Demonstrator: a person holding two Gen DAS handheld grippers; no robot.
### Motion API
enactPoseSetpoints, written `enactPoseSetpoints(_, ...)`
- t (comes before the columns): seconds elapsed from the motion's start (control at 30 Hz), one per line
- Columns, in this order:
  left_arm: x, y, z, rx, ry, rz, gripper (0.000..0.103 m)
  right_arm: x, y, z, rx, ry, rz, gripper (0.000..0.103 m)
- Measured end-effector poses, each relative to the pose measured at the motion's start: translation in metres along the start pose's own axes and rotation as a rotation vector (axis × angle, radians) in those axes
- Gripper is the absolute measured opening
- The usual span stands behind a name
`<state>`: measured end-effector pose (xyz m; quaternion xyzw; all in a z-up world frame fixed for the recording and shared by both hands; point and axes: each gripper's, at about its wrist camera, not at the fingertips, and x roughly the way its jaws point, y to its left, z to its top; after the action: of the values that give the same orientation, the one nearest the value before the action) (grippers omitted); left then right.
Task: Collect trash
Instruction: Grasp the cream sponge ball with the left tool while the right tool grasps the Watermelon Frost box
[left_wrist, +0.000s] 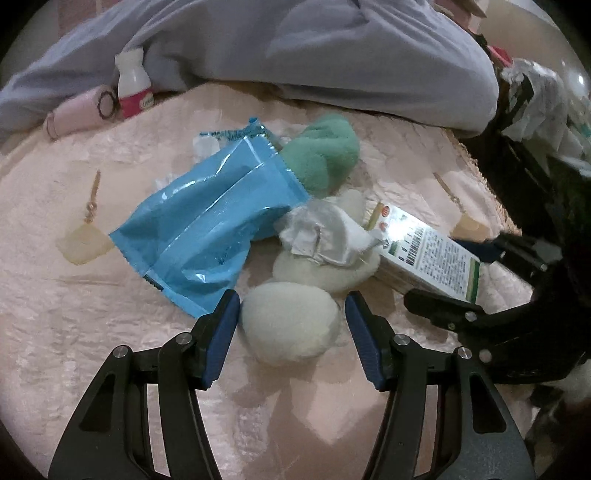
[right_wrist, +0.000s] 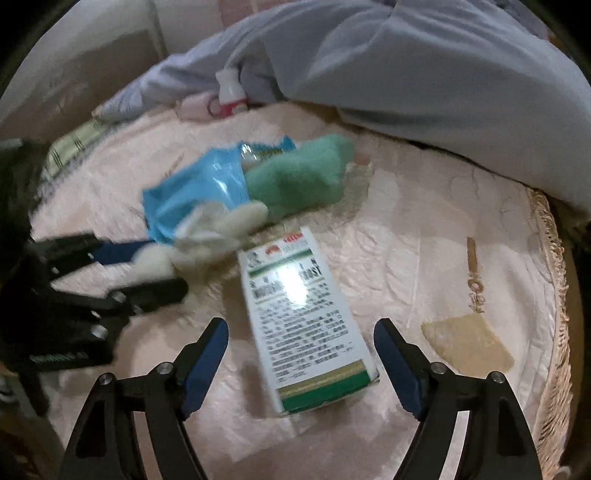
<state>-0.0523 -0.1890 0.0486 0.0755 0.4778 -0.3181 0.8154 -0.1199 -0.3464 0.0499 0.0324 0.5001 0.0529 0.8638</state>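
Observation:
On a pink bedspread lie a blue foil wrapper, a crumpled white paper and a white-and-green printed box. A plush toy with a green part and cream parts lies among them. My left gripper is open, its blue pads either side of a cream plush part. My right gripper is open and straddles the near end of the box. The wrapper and the left gripper also show in the right wrist view.
A white bottle with a pink label and a pink roll stand at the back by a grey-blue blanket. A bin with crumpled waste is at the right. The bed edge with a fringe is at the right.

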Motion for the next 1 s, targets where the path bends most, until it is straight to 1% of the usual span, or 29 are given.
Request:
enactPoseSetpoints(0.03,0.0,0.002,0.0,-0.015,-0.002,-0.007,0.049,0.002,-0.001,0.0,0.005,0.003,0.006,0.07)
enactPoseSetpoints(0.07,0.0,0.004,0.0,-0.026,-0.001,-0.011,0.047,0.004,-0.003,0.0,0.015,-0.003,0.023,0.059)
enactPoseSetpoints(0.13,-0.004,0.005,-0.002,-0.043,-0.003,-0.024,0.045,0.002,-0.002,-0.002,0.02,-0.014,0.02,0.058)
enactPoseSetpoints(0.23,-0.016,0.002,-0.011,-0.067,0.001,-0.066,0.043,-0.006,0.0,-0.007,0.038,-0.024,0.008,0.056)
enactPoseSetpoints(0.33,-0.03,-0.007,-0.023,-0.066,-0.006,-0.088,0.043,-0.033,-0.003,-0.023,0.072,-0.066,-0.001,0.055)
enactPoseSetpoints(0.4,-0.039,-0.016,-0.031,-0.062,-0.01,-0.104,0.043,-0.052,-0.006,-0.038,0.106,-0.086,-0.005,0.052)
enactPoseSetpoints(0.5,-0.047,-0.032,-0.041,-0.041,-0.009,-0.099,0.043,-0.073,-0.007,-0.059,0.13,-0.09,-0.03,0.05)
enactPoseSetpoints(0.6,-0.053,-0.046,-0.054,-0.011,0.004,-0.081,0.043,-0.082,-0.004,-0.082,0.133,-0.042,-0.059,0.05)
enactPoseSetpoints(0.7,-0.052,-0.054,-0.063,0.008,0.032,-0.054,0.045,-0.087,-0.005,-0.096,0.151,-0.007,-0.045,0.05)
enactPoseSetpoints(0.73,-0.05,-0.056,-0.066,0.007,0.049,-0.046,0.046,-0.088,-0.004,-0.097,0.154,-0.009,-0.045,0.052)
enactPoseSetpoints(0.77,-0.047,-0.057,-0.066,0.003,0.062,-0.042,0.046,-0.088,-0.003,-0.097,0.154,-0.008,-0.052,0.058)
enactPoseSetpoints(0.8,-0.045,-0.056,-0.068,0.0,0.065,-0.041,0.048,-0.087,-0.002,-0.095,0.153,0.0,-0.057,0.067)
enactPoseSetpoints(0.83,-0.044,-0.057,-0.068,0.0,0.065,-0.036,0.049,-0.086,-0.001,-0.094,0.151,0.004,-0.059,0.07)
enactPoseSetpoints(0.93,-0.037,-0.061,-0.066,0.016,0.057,-0.015,0.052,-0.078,0.005,-0.086,0.137,0.002,-0.057,0.071)
enactPoseSetpoints(1.0,-0.027,-0.063,-0.066,0.018,0.077,-0.008,0.052,-0.067,0.007,-0.084,0.118,0.016,-0.086,0.07)
